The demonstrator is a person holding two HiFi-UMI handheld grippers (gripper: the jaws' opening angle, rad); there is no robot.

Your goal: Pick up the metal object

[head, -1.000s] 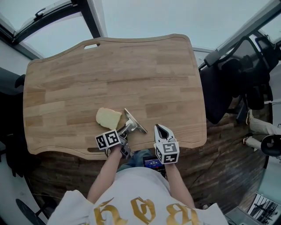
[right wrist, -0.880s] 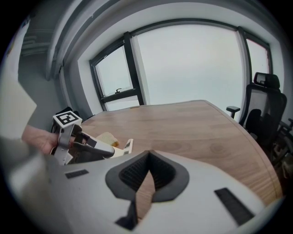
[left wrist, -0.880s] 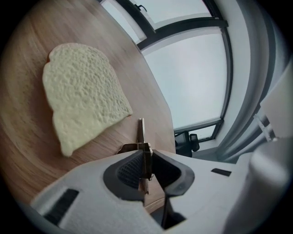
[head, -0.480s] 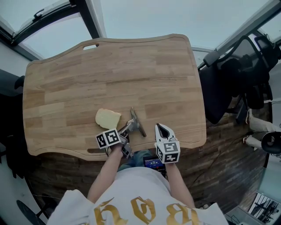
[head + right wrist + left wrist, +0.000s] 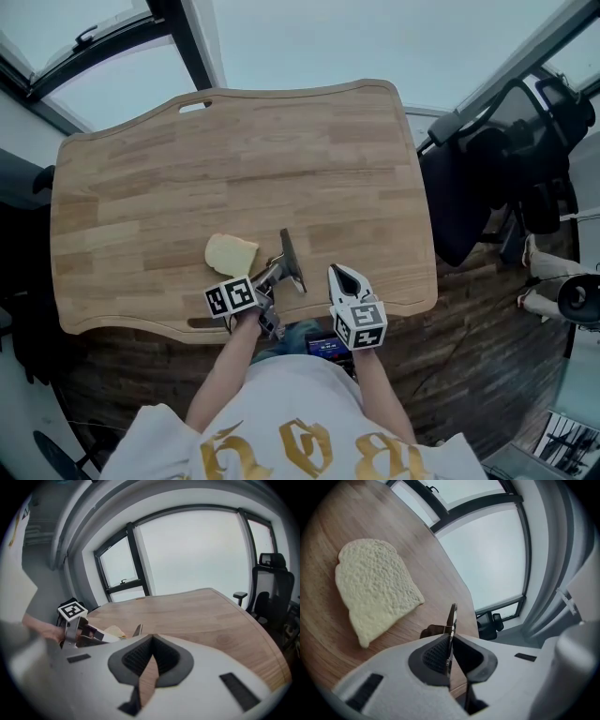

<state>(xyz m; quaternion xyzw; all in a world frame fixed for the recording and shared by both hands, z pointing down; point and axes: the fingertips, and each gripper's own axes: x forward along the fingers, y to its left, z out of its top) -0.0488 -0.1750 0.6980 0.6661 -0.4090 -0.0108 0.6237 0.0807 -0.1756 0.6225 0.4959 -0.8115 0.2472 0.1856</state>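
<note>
Closing on the metal scraper (image 5: 292, 262), the left gripper (image 5: 272, 274) has its jaws drawn in narrow. In the left gripper view the thin blade (image 5: 452, 620) stands edge-on between the two pads, which look to be pressing on it. A second ago the jaws stood much wider and the blade lay slanted and flatter on the wooden table (image 5: 234, 150). Now it is turned nearly end-on and appears tipped up off the wood. I judge the grasp to be almost made, with only the lift left to do. The scraper sits near the table's front edge, just right of the slice of bread (image 5: 231, 253) and apart from it; the bread has not moved. The right gripper (image 5: 345, 277) hangs beside the scraper at the table's edge. Its tips are together with nothing between them, and it takes no part in the task.

By count there is one scraper, one bread slice, one table, two grippers, and one dark office chair (image 5: 525, 169) off to the right.
</note>
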